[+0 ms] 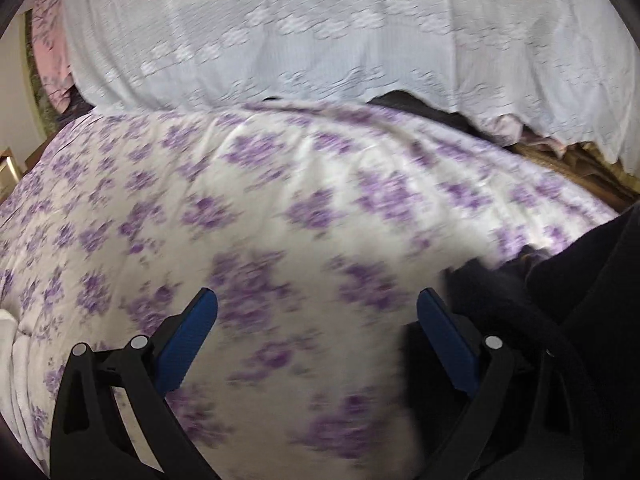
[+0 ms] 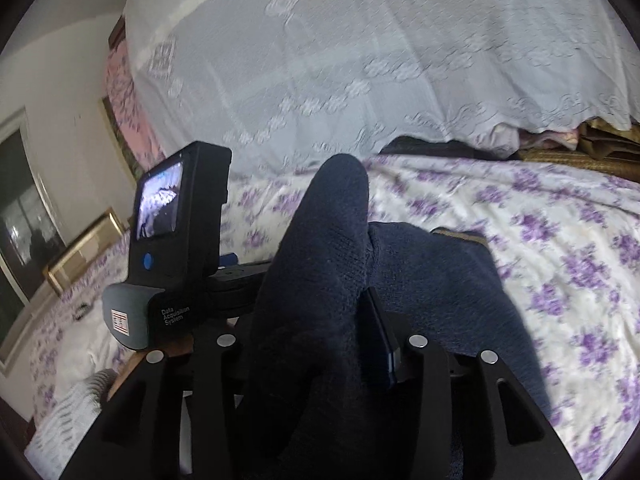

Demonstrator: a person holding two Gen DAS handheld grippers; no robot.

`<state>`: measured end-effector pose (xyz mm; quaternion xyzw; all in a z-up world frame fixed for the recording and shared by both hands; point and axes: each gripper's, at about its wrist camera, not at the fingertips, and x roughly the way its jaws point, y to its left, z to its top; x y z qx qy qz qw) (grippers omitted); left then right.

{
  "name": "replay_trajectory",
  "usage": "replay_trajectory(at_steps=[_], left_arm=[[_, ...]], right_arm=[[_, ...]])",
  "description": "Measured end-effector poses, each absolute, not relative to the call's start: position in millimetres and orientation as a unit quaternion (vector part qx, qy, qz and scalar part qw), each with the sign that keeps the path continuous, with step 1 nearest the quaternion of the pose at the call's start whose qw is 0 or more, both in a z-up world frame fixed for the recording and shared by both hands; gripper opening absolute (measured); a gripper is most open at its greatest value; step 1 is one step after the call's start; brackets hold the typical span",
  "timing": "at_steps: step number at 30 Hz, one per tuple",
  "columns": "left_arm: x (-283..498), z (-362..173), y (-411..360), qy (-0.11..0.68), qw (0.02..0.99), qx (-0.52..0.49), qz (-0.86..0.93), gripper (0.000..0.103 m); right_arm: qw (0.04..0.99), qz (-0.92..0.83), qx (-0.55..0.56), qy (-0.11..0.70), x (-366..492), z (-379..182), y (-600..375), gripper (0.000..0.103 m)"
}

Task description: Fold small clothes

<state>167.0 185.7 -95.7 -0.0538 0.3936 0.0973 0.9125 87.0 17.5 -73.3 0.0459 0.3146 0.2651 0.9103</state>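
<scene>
A dark navy knit garment (image 2: 320, 248) lies heaped over my right gripper (image 2: 328, 312) and trails onto the floral bedspread (image 2: 540, 240). The cloth fills the gap between the jaws and hides the left finger. Only the edge of the right blue pad (image 2: 378, 332) shows, against the cloth, so I cannot see whether the pads press it. My left gripper (image 1: 316, 296) hovers over the bedspread (image 1: 280, 200) with its blue pads (image 1: 188, 340) wide apart and nothing between them. The navy garment (image 1: 496, 292) sits just right of it. The left gripper's body with its small screen (image 2: 160, 204) shows at left in the right wrist view.
A white lace cover (image 1: 320, 32) drapes over a mound at the back of the bed. Pink fabric (image 1: 48, 52) hangs at the far left. Brownish folded cloth (image 2: 600, 140) sits at the back right. A wall and a gold-framed picture (image 2: 80, 252) stand to the left.
</scene>
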Motion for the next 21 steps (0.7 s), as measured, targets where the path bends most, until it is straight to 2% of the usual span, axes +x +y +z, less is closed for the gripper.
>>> replay_trajectory(at_steps=[2, 5, 7, 11, 14, 21], left_arm=[[165.0, -108.4, 199.0, 0.4, 0.909, -0.065, 0.092, 0.098], [167.7, -123.6, 210.6, 0.421, 0.9, -0.087, 0.078, 0.098], [165.2, -126.1, 220.5, 0.418, 0.898, -0.111, 0.078, 0.098], [151.2, -114.3, 234.9, 0.389, 0.907, -0.145, 0.07, 0.098], [139.4, -98.7, 225.4, 0.365, 0.921, -0.115, 0.068, 0.098], [129.8, -89.2, 168.5, 0.351, 0.934, 0.006, 0.062, 0.099]], right_arm=[[0.901, 0.271, 0.025, 0.338, 89.7, -90.6, 30.1, 0.055], [0.885, 0.273, 0.002, 0.377, 93.5, -123.6, 44.5, 0.057], [0.896, 0.268, -0.042, 0.352, 83.2, -128.3, 53.9, 0.063], [0.894, 0.274, -0.047, 0.351, 81.9, -128.2, 56.4, 0.068], [0.888, 0.295, -0.057, 0.348, 75.5, -123.5, 56.1, 0.075], [0.868, 0.354, -0.084, 0.337, 34.8, -106.7, 35.2, 0.076]])
